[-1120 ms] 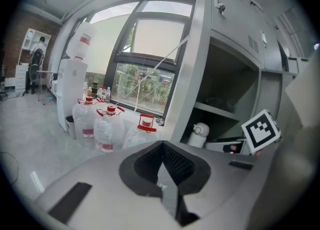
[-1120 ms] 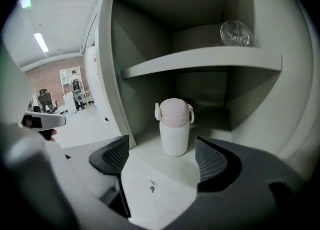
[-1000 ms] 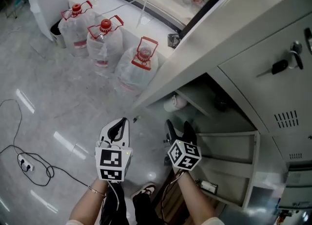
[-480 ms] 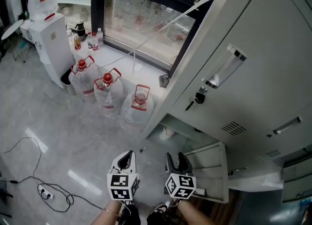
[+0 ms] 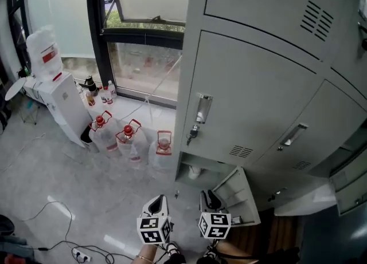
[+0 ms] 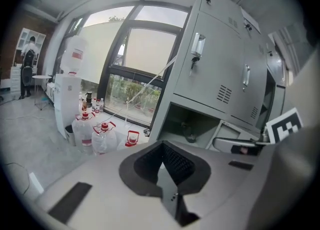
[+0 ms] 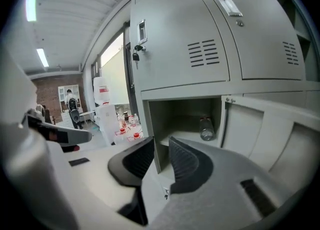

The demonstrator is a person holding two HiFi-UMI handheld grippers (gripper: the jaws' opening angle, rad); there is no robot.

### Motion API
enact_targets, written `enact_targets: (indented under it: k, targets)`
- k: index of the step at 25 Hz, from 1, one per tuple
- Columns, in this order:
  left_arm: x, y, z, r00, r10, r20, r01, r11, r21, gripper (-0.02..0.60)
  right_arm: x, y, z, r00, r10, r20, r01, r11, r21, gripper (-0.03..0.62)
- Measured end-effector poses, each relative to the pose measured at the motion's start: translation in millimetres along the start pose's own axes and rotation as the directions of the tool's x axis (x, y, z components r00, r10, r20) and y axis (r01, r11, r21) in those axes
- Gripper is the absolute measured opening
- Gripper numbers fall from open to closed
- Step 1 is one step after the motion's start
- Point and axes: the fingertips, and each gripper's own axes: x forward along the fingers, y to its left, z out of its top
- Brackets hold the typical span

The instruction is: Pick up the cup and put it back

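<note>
Left hand-held gripper (image 6: 161, 149) clenched, empty. Right hand-held gripper (image 7: 161, 155), jaws just closing, barely parted, empty, faces the cup (image 7: 206, 128) in the locker (image 7: 180, 112).

Daylight is admitted through the window (image 5: 143, 62); the floor (image 5: 46, 182) is marked by glare. Both gripper views are bent and darkened at their edges.

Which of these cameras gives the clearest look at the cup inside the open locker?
The right gripper view: the cup shows plainly on the shelf of the open locker, unblocked. The left gripper view shows the cup small and dark; the head view shows only a pale speck.
</note>
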Motion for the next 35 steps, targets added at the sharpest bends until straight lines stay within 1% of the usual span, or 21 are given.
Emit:
enact_targets:
  k: [3, 6, 8, 10, 13, 16, 19, 22, 25, 28, 31, 35]
  targets:
    - [-10.6, -11.4, 13.5, 1.0, -0.02, 0.012, 0.02, 0.999, 0.025, 0.003, -15.0, -4.3, 18.7, 0.999, -0.029, 0.038, 0.029, 1.0, 0.008, 0.065]
    - [-21.7, -26.4, 37.3, 0.998, -0.041, 0.05, 0.038, 0.998, 0.055, 0.003, -33.7, -12.3, 39.4, 0.995, -0.057, 0.079, 0.056, 0.998, 0.012, 0.031]
    - [-30.3, -37.2, 54.6, 0.995, -0.053, 0.083, 0.047, 0.996, 0.079, 0.003, -49.0, -16.5, 57.0, 0.992, -0.065, 0.111, 0.066, 0.998, -0.005, -0.007]
    - [-37.7, -46.4, 68.3, 0.992, -0.068, 0.11, 0.058, 0.994, 0.097, 0.003, -63.0, -15.9, 72.9, 0.99, -0.048, 0.134, 0.055, 0.998, -0.044, -0.008]
    - [-46.0, -53.3, 77.8, 0.989, -0.073, 0.125, 0.06, 0.993, 0.105, 0.003, -80.8, -12.3, 85.0, 0.992, -0.016, 0.122, 0.027, 0.995, -0.093, -0.008]
    - [-51.5, -57.4, 87.8, 0.99, -0.055, 0.129, 0.041, 0.993, 0.11, 0.003, -93.9, -17.5, 92.5, 0.995, -0.021, 0.096, 0.029, 0.997, -0.077, -0.008]
    - [-57.1, -64.2, 88.7, 0.989, -0.049, 0.142, 0.034, 0.993, 0.11, 0.003, -104.5, -26.1, 90.2, 0.996, -0.031, 0.078, 0.035, 0.998, -0.053, -0.008]
    - [-66.0, -72.7, 86.9, 0.987, -0.028, 0.156, 0.009, 0.993, 0.12, 0.003, -109.5, -26.8, 79.2, 0.999, -0.005, 0.047, 0.007, 0.999, -0.044, -0.008]
    - [-75.0, -84.8, 77.8, 0.99, -0.014, 0.142, -0.005, 0.991, 0.13, 0.003, -119.3, -26.9, 71.2, 1.0, 0.014, 0.025, -0.013, 0.999, -0.048, -0.008]
    - [-80.3, -94.3, 69.7, 0.99, -0.008, 0.139, -0.015, 0.986, 0.167, 0.003, -129.2, -28.8, 68.2, 0.999, 0.027, 0.018, -0.026, 0.999, -0.043, -0.008]
    - [-86.0, -103.5, 68.6, 0.988, -0.004, 0.153, -0.022, 0.985, 0.171, 0.003, -136.1, -30.9, 68.2, 0.999, 0.036, 0.016, -0.035, 0.998, -0.055, -0.009]
    - [-95.3, -119.2, 67.5, 0.988, -0.023, 0.152, -0.003, 0.986, 0.168, 0.003, -143.5, -34.1, 72.0, 0.999, 0.028, 0.031, -0.026, 0.998, -0.061, -0.009]
